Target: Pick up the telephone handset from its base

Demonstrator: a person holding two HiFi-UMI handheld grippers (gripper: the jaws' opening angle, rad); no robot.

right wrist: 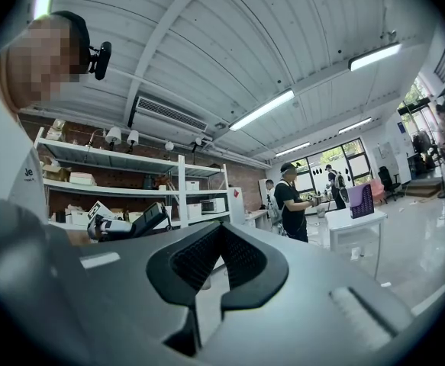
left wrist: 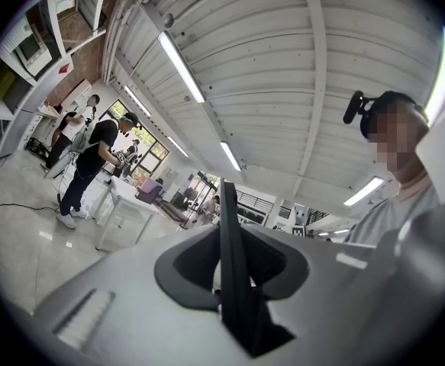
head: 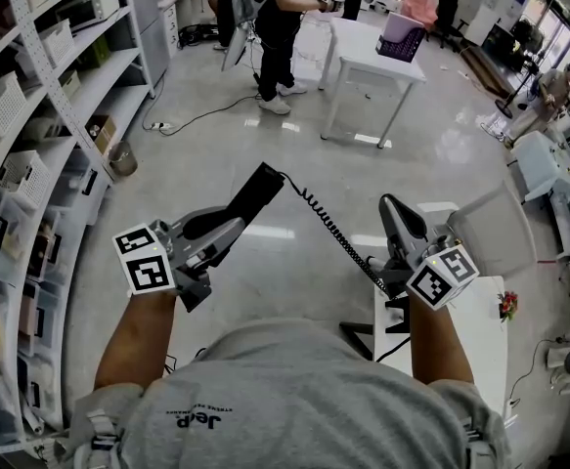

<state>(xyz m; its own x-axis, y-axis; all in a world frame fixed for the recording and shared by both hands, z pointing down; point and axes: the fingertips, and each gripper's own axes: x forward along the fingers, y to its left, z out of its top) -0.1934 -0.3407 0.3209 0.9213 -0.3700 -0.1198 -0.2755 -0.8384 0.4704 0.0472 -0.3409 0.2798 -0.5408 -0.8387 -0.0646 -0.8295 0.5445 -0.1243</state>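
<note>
- While the left hand-held gripper (head: pixel 224 231) hangs over the floor (head: pixel 265 115), its jaws stand narrow and clamp the black handset (head: pixel 260 191). In the left gripper view the handset shows as a thin dark edge pinched between the pads.
- The handset is up in the air and rests on nothing. It is tilted, with its near end in the jaws and its far end pointing up and away from the person.
- A coiled cord (head: pixel 335 231) leaves the handset's far end. It runs down to the right of the handset and passes behind the right hand-held gripper (head: pixel 392 208).
- That gripper is to the right of the handset and apart from it. Its jaws are together, the tips meet, and nothing is between them.
- A white tabletop (head: pixel 480 350) lies below and to the right of the handset. The base may sit there where the cord ends, but the right hand-held gripper and forearm cover that spot.
- Left of the handset stand shelves (head: pixel 30 115) loaded with boxes and baskets.
- Beyond the handset, well apart from it, is a white table (head: pixel 377 66) with a purple basket (head: pixel 402 39) on it. A person (head: pixel 277 27) stands beside the table.
</note>
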